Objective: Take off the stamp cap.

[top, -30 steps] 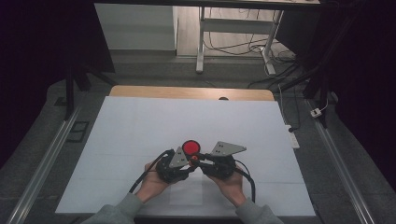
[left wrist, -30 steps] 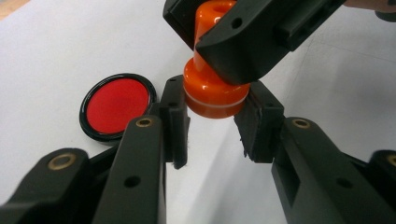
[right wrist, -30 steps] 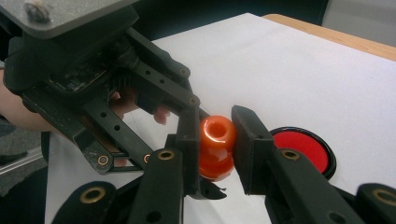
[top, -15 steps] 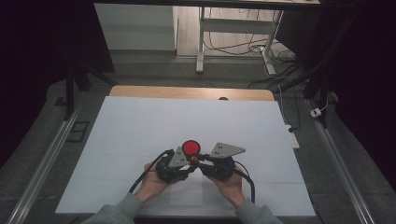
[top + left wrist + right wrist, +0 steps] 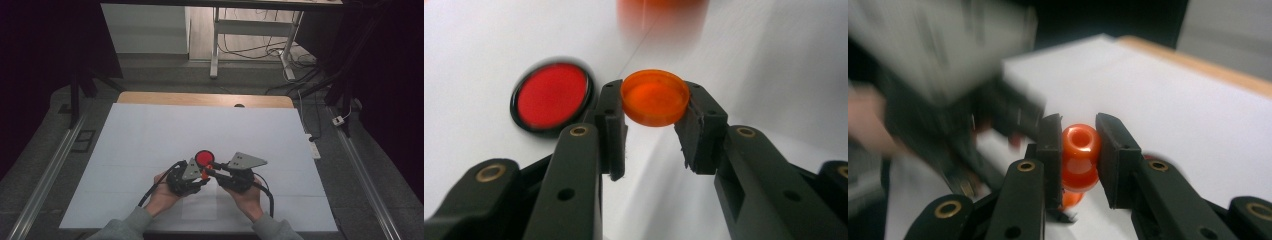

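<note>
White sheeting is spread over the desk [image 5: 150,140], whose wooden far edge is left bare, and dark floor with trailing cables is seen beyond it. Near the front middle of the desk, two hand-held tongs are brought together tip to tip, each carried in one of the person's hands, with grey sleeves showing at the bottom of the high view.

The left tongs [image 5: 655,107] are closed on an orange disc [image 5: 655,96], which is pinched by its rim between the two black pads and held roughly flat above the sheet. In the high view the left tongs [image 5: 200,176] are seen angled toward the right ones, with a grey three-cornered plate on top.

The right tongs [image 5: 1080,150] are closed on an orange knobbed piece [image 5: 1080,157], a glossy rounded part with a hollow in its top and a second bulge below, gripped at both sides by the pads. In the high view the right tongs [image 5: 212,171] are seen meeting the left ones, and a small orange spot is visible where the tips come together. Whether the disc and the knobbed piece are touching cannot be told.

A red disc with a black rim [image 5: 203,158] is lying flat on the sheet just beyond the tips, apart from both tongs; it is also seen to the left of the pads in the left gripper view [image 5: 551,96].
</note>
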The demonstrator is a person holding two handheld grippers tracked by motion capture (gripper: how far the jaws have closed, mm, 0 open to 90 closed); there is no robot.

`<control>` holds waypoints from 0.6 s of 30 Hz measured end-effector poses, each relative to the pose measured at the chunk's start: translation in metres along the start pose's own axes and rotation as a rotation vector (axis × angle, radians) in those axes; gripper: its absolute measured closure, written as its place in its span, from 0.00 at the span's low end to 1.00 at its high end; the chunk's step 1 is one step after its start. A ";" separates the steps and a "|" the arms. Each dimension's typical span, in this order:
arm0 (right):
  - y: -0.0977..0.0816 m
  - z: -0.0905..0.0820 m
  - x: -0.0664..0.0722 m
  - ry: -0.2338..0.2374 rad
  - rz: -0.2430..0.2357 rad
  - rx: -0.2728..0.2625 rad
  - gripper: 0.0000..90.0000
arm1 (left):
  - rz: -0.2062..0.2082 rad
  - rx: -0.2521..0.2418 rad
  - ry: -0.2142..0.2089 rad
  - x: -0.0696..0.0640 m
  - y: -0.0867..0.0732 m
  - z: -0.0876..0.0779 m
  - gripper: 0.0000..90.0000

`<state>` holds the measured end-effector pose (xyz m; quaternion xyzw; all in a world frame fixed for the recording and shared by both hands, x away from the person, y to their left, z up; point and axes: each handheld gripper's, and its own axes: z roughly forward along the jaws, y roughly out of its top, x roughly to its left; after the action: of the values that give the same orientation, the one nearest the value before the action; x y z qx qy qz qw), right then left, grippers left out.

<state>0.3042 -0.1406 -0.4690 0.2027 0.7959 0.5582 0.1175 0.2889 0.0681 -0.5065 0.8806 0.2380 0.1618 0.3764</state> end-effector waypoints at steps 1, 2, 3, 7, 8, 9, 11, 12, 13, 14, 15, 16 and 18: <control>0.004 -0.006 -0.004 -0.005 0.017 -0.024 0.80 | -0.065 -0.053 -0.046 0.003 -0.002 -0.002 0.73; 0.008 -0.012 -0.006 -0.016 0.000 -0.019 0.81 | -0.083 -0.079 -0.051 0.004 0.000 -0.006 0.73; 0.010 -0.016 -0.008 -0.032 -0.021 -0.023 0.80 | -0.039 -0.078 -0.014 0.002 0.005 -0.011 0.73; 0.009 -0.019 -0.013 -0.024 0.009 -0.033 0.80 | -0.009 -0.076 -0.004 0.000 0.009 -0.014 0.73; 0.009 -0.019 -0.013 -0.018 0.017 -0.034 0.80 | -0.009 -0.068 -0.006 0.000 0.008 -0.013 0.72; 0.009 -0.018 -0.013 -0.013 0.020 -0.034 0.80 | -0.014 -0.066 -0.011 0.001 0.007 -0.013 0.72; 0.009 -0.018 -0.012 -0.010 0.023 -0.035 0.80 | -0.016 -0.069 -0.013 0.001 0.006 -0.012 0.72; 0.009 -0.019 -0.013 -0.010 0.024 -0.035 0.80 | -0.014 -0.069 -0.015 0.001 0.006 -0.013 0.72; 0.009 -0.019 -0.013 -0.010 0.026 -0.035 0.80 | -0.012 -0.070 -0.015 0.001 0.006 -0.013 0.72; 0.009 -0.019 -0.014 -0.010 0.028 -0.037 0.80 | -0.013 -0.068 -0.015 0.002 0.006 -0.013 0.72; 0.009 -0.019 -0.015 -0.009 0.036 -0.038 0.80 | -0.014 -0.068 -0.014 0.002 0.006 -0.013 0.72; 0.008 -0.019 -0.015 -0.008 0.037 -0.039 0.80 | -0.015 -0.068 -0.013 0.003 0.005 -0.013 0.72; 0.008 -0.018 -0.016 -0.006 0.039 -0.034 0.80 | -0.019 -0.070 -0.012 0.004 0.005 -0.014 0.72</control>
<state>0.3120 -0.1608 -0.4561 0.2177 0.7818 0.5734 0.1123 0.2874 0.0754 -0.4930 0.8657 0.2381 0.1611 0.4099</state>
